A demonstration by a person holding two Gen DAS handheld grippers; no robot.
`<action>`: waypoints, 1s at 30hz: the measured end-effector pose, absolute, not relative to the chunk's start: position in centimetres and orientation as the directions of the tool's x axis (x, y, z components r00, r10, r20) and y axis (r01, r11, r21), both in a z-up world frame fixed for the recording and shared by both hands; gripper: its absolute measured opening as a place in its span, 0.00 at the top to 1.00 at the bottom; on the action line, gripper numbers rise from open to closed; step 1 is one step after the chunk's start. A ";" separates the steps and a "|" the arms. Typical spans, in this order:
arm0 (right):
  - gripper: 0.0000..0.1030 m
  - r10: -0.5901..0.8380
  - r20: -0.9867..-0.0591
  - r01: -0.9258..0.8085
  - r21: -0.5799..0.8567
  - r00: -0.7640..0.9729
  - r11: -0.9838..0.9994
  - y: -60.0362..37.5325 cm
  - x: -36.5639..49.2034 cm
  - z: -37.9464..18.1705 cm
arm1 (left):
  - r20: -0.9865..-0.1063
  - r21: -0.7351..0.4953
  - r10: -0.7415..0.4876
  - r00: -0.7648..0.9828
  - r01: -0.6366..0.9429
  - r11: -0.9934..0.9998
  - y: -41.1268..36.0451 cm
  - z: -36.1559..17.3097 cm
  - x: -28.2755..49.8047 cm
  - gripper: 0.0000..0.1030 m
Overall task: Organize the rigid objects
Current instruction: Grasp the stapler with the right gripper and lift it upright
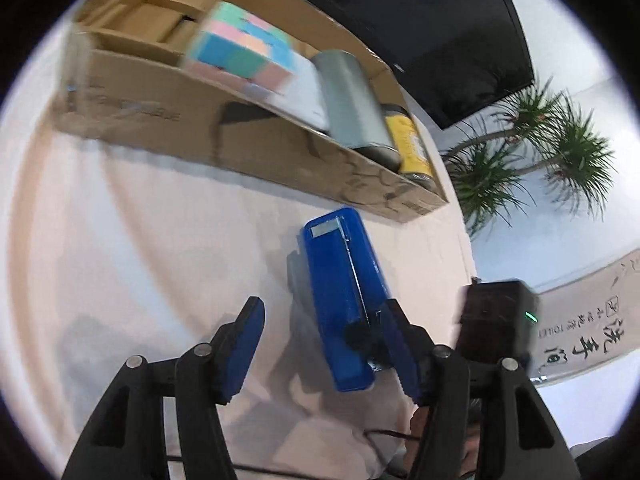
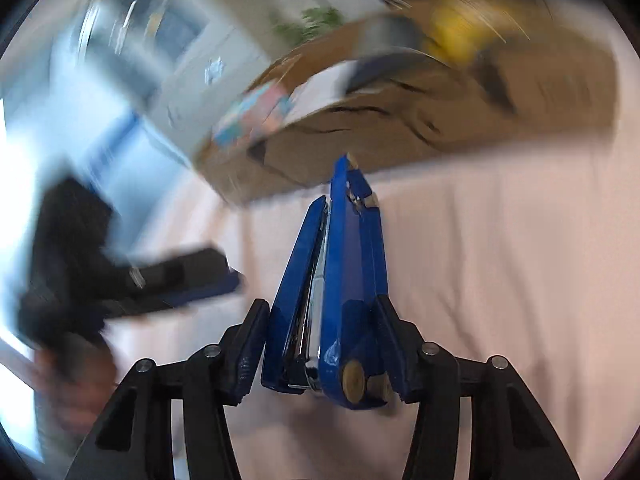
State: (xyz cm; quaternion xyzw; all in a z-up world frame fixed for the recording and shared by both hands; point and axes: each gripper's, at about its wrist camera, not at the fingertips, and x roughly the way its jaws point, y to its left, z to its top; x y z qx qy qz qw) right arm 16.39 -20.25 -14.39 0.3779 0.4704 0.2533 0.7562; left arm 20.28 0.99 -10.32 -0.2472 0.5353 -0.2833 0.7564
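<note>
Right wrist: glossy blue wedge-shaped stapler (image 2: pixel 340 300) on wrinkled pink cloth (image 2: pixel 500 280).

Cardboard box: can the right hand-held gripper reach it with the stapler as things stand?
Probably yes. The right hand-held gripper is clamped on the blue stapler, and only bare pink cloth lies between it and the cardboard box, whose top is open.

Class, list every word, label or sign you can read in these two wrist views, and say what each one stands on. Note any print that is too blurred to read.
"TOILET": on the beige sign at the right of the left wrist view, small, beside large brush-written Chinese characters, apparently 洗手间.
Dark print on the front wall of the cardboard box: blurred, unreadable.
Yellow label on the jar in the box: unreadable.
Small pale label on the blue stapler: no legible text.
Right wrist view: motion-blurred, nothing readable.
</note>
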 end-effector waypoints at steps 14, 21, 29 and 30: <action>0.17 0.286 -0.759 -0.231 0.182 0.585 0.956 -20.0 12.2 -6.5 | -0.664 -0.712 -0.731 0.157 0.164 0.682 -4.7 -12.7 21.3 0.42; 0.76 0.254 -0.837 -0.168 0.196 0.485 0.966 -19.9 14.5 -10.3 | -0.650 -0.735 -0.752 0.110 0.158 0.659 -4.9 -13.8 20.8 0.42; 0.78 0.660 -0.668 0.028 0.710 0.343 0.704 -22.1 15.1 -12.8 | -0.569 -0.798 -0.814 0.120 0.160 0.581 -2.1 -13.3 19.5 0.59; 0.78 0.672 -0.658 0.028 0.721 0.338 0.692 -21.8 14.9 -12.8 | -0.586 -0.780 -0.798 0.141 0.170 0.602 -1.6 -12.5 19.3 0.59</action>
